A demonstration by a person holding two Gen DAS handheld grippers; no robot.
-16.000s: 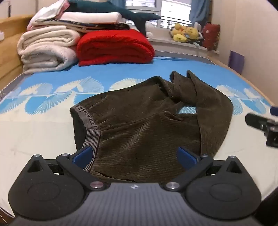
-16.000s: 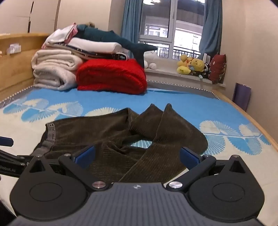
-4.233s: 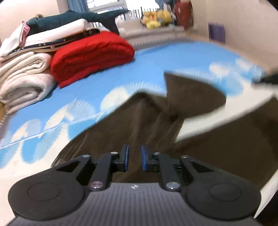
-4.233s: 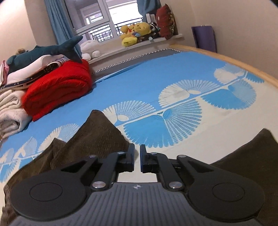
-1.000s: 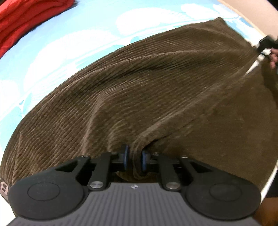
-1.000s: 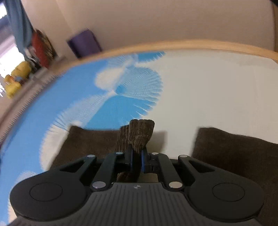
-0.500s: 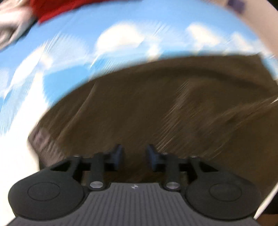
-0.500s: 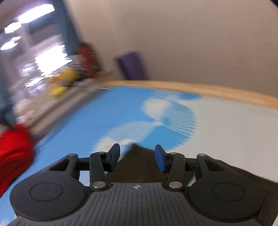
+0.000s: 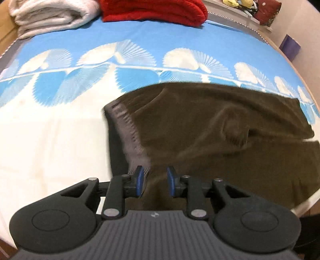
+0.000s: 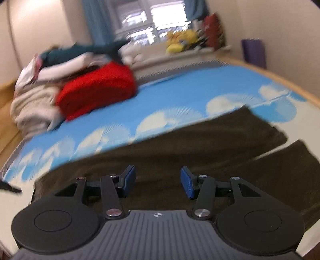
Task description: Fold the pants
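Note:
Dark brown corduroy pants [image 9: 220,130] lie spread on the bed, grey waistband [image 9: 128,130] to the left and the two legs running right with a narrow gap between them. My left gripper [image 9: 155,182] hovers over the near end of the waistband; its jaws are opening and no cloth is pinched between the blue pads. In the right wrist view the pants [image 10: 180,144] stretch across the middle, legs ending at the right. My right gripper [image 10: 158,182] hangs above them, its jaws opening, with nothing between them.
The bed sheet [image 9: 60,140] is white and blue with fan patterns. A red folded blanket [image 9: 152,10] and white blankets [image 9: 50,14] are stacked at the far end. Plush toys [image 10: 180,40] sit on the window ledge. A wooden bed edge [image 10: 290,84] curves along the right.
One second ago each gripper was shut on a fold of the pants. Both have let go, opened and lifted back, and the pants now lie flat below them.

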